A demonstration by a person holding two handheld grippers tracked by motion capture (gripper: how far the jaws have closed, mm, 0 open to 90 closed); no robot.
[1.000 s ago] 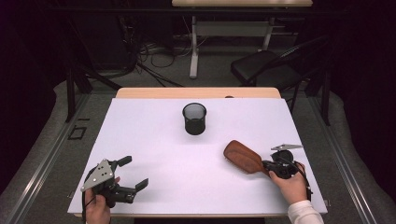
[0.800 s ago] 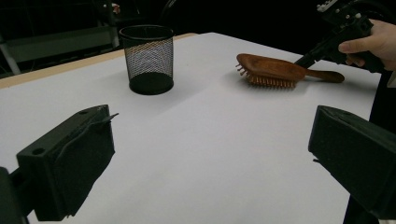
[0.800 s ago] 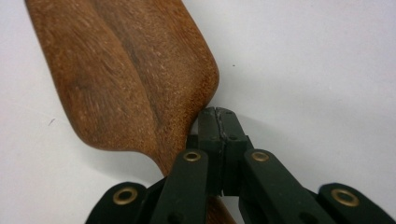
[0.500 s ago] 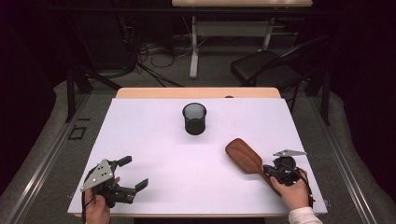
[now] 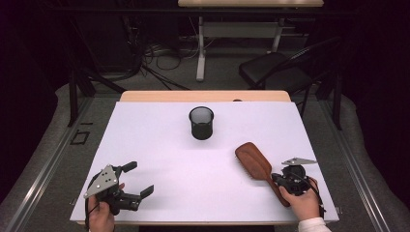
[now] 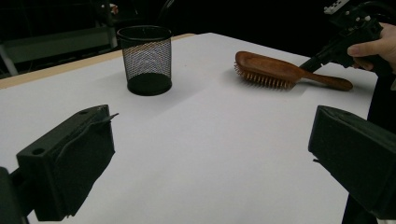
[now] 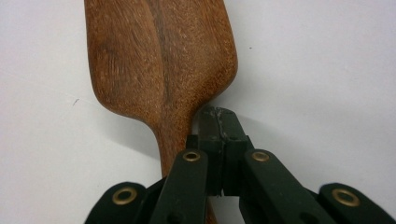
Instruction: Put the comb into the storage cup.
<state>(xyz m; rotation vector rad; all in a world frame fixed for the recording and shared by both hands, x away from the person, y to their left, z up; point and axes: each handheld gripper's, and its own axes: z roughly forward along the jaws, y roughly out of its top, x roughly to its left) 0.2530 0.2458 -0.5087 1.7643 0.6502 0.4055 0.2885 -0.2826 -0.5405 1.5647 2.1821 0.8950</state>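
A wooden hairbrush [image 5: 253, 162] lies bristles down on the white table [image 5: 159, 145] at the right, its handle pointing to the near edge. My right gripper [image 5: 277, 178] is shut. Its closed tips [image 7: 219, 125] press against the right side of the brush [image 7: 159, 60] where head meets handle, with nothing between them. The handle runs under the gripper's left linkage. My left gripper [image 5: 139, 179] is held over the near left corner, jaws wide open and empty [image 6: 210, 154]. From the left gripper view the brush [image 6: 275, 70] and the right gripper [image 6: 345, 44] lie far right.
A black mesh cup [image 5: 201, 123] stands upright at the middle back of the table, also ahead in the left gripper view [image 6: 144, 58]. A wooden table edge [image 5: 203, 95] runs behind the white surface. A dark chair [image 5: 275, 70] and cables are on the floor beyond.
The right gripper has drawn back a little toward the near edge, and the brush has turned so its handle points more toward the person. The left gripper has stayed still.
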